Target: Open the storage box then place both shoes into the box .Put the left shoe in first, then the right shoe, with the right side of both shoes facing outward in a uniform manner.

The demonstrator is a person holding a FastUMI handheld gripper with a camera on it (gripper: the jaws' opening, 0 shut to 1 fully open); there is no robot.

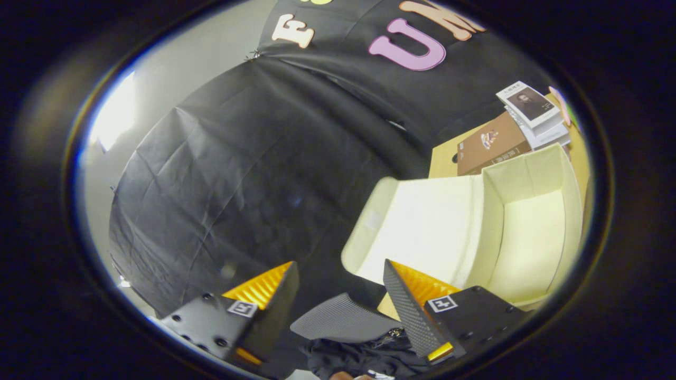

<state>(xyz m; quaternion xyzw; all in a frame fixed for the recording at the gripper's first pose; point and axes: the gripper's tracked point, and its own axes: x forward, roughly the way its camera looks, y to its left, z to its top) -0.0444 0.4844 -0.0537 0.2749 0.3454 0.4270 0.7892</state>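
The cream storage box (533, 237) stands open on the wooden table (442, 158), just beyond my right finger, and its inside looks empty. Its lid (422, 221) is flipped back and lies flat towards the black cloth wall. My gripper (338, 268) is open and tilted, with nothing between the fingers. The right fingertip (406, 295) overlaps the lid's near edge in the view; I cannot tell whether it touches. The left finger (264, 295) hangs in front of the cloth wall.
A brown book (491, 142) and a stack of white books (533, 111) lie on the table behind the box. Black cloth wall (253, 179) covers the space ahead. Dark fabric with a zipper (364, 353) shows below the fingers.
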